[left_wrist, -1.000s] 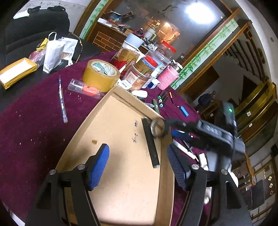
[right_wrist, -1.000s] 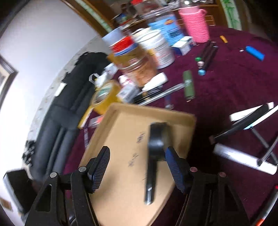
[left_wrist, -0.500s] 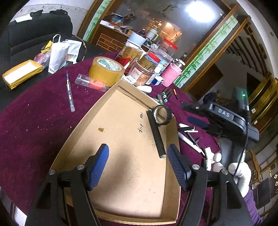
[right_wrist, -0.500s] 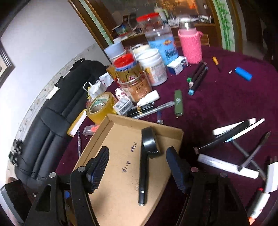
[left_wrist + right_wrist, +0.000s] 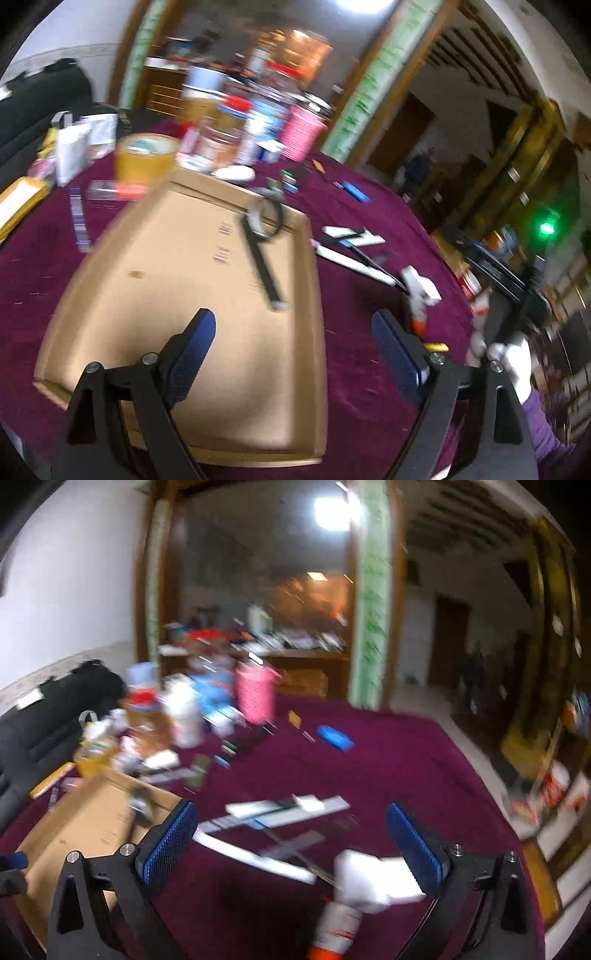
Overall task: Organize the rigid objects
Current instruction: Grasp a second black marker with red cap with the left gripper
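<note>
**A:** Where do the left gripper's (image 5: 293,352) fingers stand?

**B:** They are spread wide and have just been opening further, with nothing between the blue pads. They hang over the near right part of the cardboard tray (image 5: 110,280), one finger above the tray floor, the other past its right rim over the maroon counter (image 5: 369,369).

**A:** And the things already in the tray?

**B:** A black tape ring (image 5: 264,221) leans at the tray's far right edge, and a black pen (image 5: 266,273) lies touching it, running back toward the fingers. Both are well ahead of the fingers, clear of them.

**A:** The right gripper (image 5: 291,845)?

**B:** Its fingers are also spread as wide as they go, having just been opening, and they pinch nothing. They hover over the counter to the right of the tray (image 5: 74,834). Between them and just beyond lies a blurred heap: white strips (image 5: 288,808), a long white stick (image 5: 255,856), a white block (image 5: 369,882) and a white bottle with an orange tip (image 5: 334,930) lying close to the near edge.

**A:** Anything farther off?

**B:** A blue lighter (image 5: 336,737) lies alone on the cloth, and a pink cup (image 5: 255,694) stands among blurred jars at the far left.
</note>
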Demonstrator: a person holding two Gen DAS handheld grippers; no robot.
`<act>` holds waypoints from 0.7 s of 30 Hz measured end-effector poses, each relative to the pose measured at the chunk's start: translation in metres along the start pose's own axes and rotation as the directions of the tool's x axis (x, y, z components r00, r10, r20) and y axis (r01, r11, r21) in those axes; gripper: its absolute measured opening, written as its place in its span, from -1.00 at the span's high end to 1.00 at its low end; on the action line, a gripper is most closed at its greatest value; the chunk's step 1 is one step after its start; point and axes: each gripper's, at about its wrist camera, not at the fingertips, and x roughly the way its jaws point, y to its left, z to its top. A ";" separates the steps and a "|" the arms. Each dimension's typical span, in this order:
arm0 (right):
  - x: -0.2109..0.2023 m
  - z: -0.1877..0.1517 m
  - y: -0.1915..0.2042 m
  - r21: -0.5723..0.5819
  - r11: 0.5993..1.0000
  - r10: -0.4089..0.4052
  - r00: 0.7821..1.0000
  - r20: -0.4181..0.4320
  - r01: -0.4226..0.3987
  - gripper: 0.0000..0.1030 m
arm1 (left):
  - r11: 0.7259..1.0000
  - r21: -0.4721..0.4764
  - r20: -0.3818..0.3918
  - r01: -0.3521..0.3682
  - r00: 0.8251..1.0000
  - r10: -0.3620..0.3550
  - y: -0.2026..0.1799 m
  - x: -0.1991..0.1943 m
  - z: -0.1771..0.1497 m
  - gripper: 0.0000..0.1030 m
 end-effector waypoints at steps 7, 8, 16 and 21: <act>0.042 -0.028 -0.116 0.261 0.963 -0.040 0.993 -0.107 0.067 -0.99 | 0.993 0.097 -0.155 0.074 0.986 -0.058 -0.069 0.051 -0.017 -0.67; 0.045 -0.034 -0.127 0.280 0.957 -0.051 0.993 -0.107 0.080 -0.98 | 0.991 0.120 -0.166 0.066 0.985 -0.045 -0.078 0.058 -0.019 -0.67; 0.059 -0.051 -0.156 0.414 0.910 0.067 0.983 -0.172 0.010 -0.98 | 0.964 0.254 -0.243 0.079 0.970 -0.015 -0.147 0.132 -0.026 -0.66; 0.054 -0.050 -0.152 0.416 0.909 0.097 0.984 -0.149 -0.027 -0.99 | 0.927 0.370 -0.254 0.052 0.966 0.047 -0.175 0.167 -0.028 0.04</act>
